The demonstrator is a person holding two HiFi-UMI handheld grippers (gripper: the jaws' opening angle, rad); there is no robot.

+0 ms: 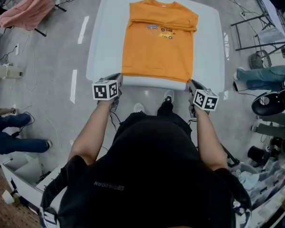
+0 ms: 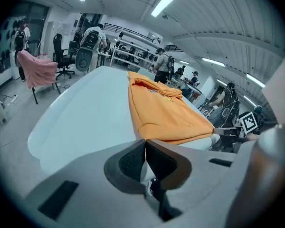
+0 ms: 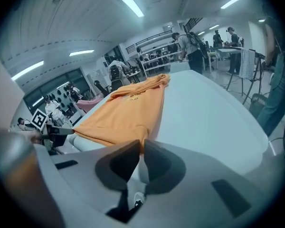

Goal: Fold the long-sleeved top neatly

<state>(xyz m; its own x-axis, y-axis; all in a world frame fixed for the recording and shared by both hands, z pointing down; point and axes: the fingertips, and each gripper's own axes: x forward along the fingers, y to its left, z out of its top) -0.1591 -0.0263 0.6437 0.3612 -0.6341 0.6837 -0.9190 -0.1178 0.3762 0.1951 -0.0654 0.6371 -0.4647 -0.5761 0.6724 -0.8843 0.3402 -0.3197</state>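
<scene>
An orange long-sleeved top (image 1: 159,42) lies flat on the white table (image 1: 109,37), its sleeves folded in across the chest and its hem toward me. At the hem's near left corner my left gripper (image 1: 119,80) is shut on the fabric; in the left gripper view the top (image 2: 166,113) ends right at the closed tips of that gripper (image 2: 145,141). The right gripper (image 1: 190,84) pinches the hem's near right corner. In the right gripper view the orange cloth (image 3: 128,110) runs into the narrow slit between the pads of the right gripper (image 3: 142,144).
Bare table (image 2: 85,118) flanks the top on both sides (image 3: 204,113). A pink cloth (image 1: 26,8) hangs on a rack at far left. A metal stand (image 1: 261,23) and seated people are at the right, and a person's legs (image 1: 9,137) at the left. My shoes (image 1: 168,96) are under the table's near edge.
</scene>
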